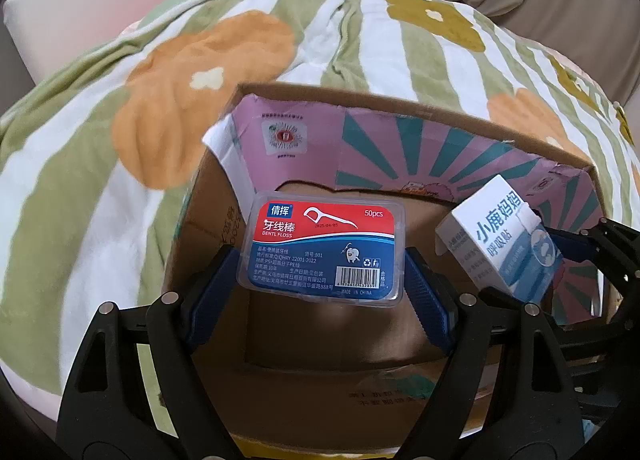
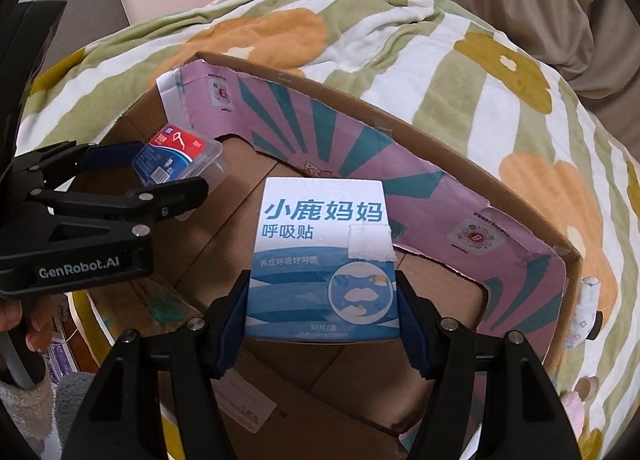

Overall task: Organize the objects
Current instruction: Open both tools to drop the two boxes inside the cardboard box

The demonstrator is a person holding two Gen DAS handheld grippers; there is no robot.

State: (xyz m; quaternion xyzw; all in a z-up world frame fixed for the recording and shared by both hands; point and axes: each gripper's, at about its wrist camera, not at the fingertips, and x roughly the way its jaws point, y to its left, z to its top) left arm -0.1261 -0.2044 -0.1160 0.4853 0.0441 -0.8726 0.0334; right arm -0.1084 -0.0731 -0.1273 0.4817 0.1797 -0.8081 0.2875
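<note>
Over the cardboard box, the left gripper clamps a clear plastic floss case; the right gripper clamps a glossy rectangular carton.

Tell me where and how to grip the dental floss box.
Grip the dental floss box across its two short ends, coming from its barcode edge, as the left gripper does now: those flat, parallel ends suit the jaws and leave the label visible.
</note>
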